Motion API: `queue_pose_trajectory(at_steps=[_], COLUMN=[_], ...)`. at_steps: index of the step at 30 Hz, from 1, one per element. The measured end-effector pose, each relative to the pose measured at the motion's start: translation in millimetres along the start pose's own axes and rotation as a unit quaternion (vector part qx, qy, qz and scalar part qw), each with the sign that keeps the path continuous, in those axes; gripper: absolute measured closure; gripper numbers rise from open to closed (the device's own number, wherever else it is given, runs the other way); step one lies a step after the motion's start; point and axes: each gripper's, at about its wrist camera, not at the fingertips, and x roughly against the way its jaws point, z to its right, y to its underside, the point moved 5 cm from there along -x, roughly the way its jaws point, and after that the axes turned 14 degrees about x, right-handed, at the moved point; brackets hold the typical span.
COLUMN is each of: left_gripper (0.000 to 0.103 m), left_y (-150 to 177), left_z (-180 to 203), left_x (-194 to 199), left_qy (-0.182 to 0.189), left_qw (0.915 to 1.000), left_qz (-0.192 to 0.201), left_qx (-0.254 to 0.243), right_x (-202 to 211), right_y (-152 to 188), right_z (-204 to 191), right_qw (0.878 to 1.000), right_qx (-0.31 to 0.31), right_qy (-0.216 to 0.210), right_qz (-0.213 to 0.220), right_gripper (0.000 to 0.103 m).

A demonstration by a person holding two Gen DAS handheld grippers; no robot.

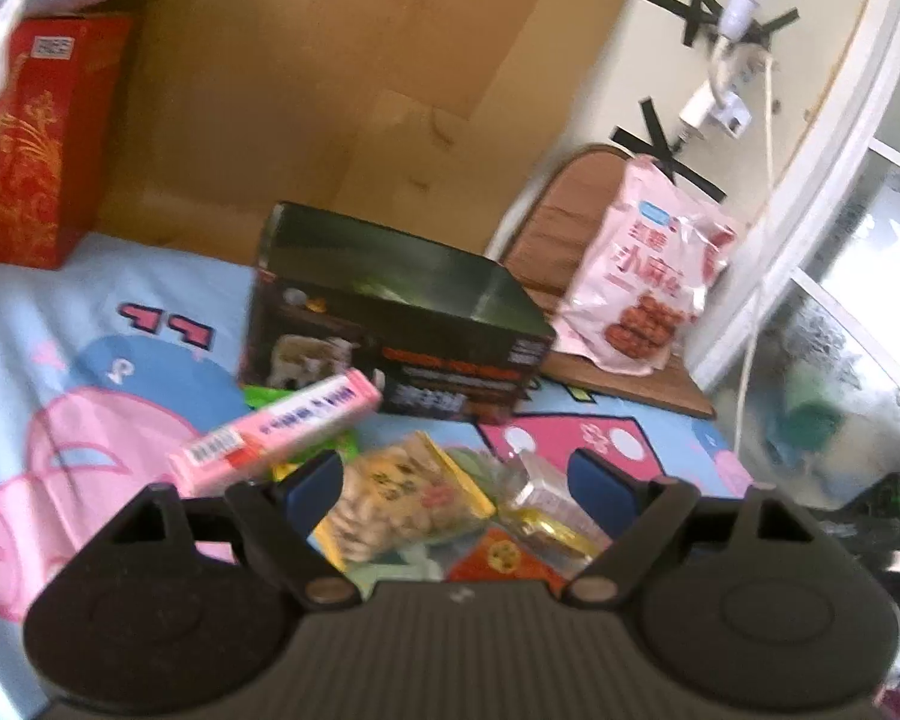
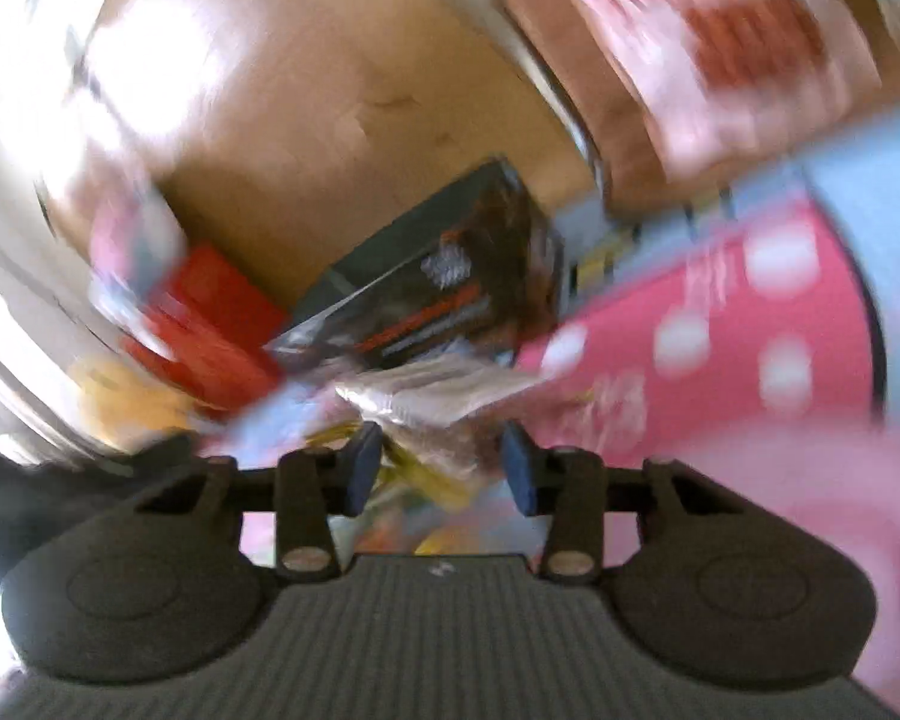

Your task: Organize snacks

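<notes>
1. Wide-spread, the left gripper [image 1: 456,480] hovered empty over a loose heap of snack packets [image 1: 408,498] on the cartoon bedsheet [image 1: 60,330], just before the open dark box [image 1: 390,324].
2. Blur obscured the right gripper [image 2: 441,462]; its narrowed jaws flanked a clear wrapper [image 2: 432,396], but whether they gripped it I could not tell.
3. Risk: crinkly wrappers could slip or drag neighbours; the pink carton [image 1: 276,432] sat tilted, precarious.
4. Both grippers pointed moderately downward; the right appeared rolled.

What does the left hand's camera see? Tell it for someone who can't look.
The left gripper hangs open above small snack packets on a cartoon sheet. Behind them stands an open dark box, with a pink stick pack leaning nearby.
</notes>
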Motion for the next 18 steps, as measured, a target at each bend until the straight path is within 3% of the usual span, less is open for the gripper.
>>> queue_pose_trajectory(at_steps=[1, 2, 3, 5, 7, 11, 14, 18], left_gripper=[0.016, 0.016, 0.016, 0.016, 0.016, 0.016, 0.016, 0.02], left_y=[2.2, 4.4, 6.7, 11.6, 14.3, 10.5, 13.1, 26.2], left_z=[3.3, 5.8, 8.6, 13.5, 17.9, 18.7, 20.7, 29.6], left_x=[-3.1, -5.7, -8.6, -10.8, -11.1, -13.6, -15.8, -19.2], left_qy=[0.003, 0.007, 0.01, 0.016, 0.015, 0.02, 0.039, 0.046], left_qw=[1.0, 0.9999, 0.9998, 0.9996, 0.9995, 0.9993, 0.9979, 0.9966], left_qz=[-0.004, -0.009, -0.016, -0.023, -0.023, -0.03, -0.05, -0.066], left_qx=[0.0, 0.001, 0.002, -0.002, -0.013, -0.004, 0.009, -0.016], right_x=[9.5, 18.8, 27.2, 44.5, 54.0, 43.1, 30.3, 14.3], right_y=[5.2, 8.7, 10.1, 8.8, 9.3, 19.4, 14.9, -5.9], right_z=[5.3, 10.4, 15.7, 22.8, 17.9, 3.4, -2.6, 18.7], right_qw=[0.998, 0.995, 0.995, 0.996, 0.991, 0.994, 0.991, 0.992], right_qx=[-0.049, -0.078, -0.09, -0.056, 0.007, 0.039, 0.076, 0.054], right_qy=[-0.043, -0.059, -0.041, 0.057, 0.124, 0.094, 0.105, 0.102], right_qz=[-0.003, 0.002, 0.012, 0.043, 0.055, 0.03, 0.033, 0.044], right_gripper=[0.072, 0.072, 0.069, 0.052, 0.051, 0.047, 0.045, 0.041])
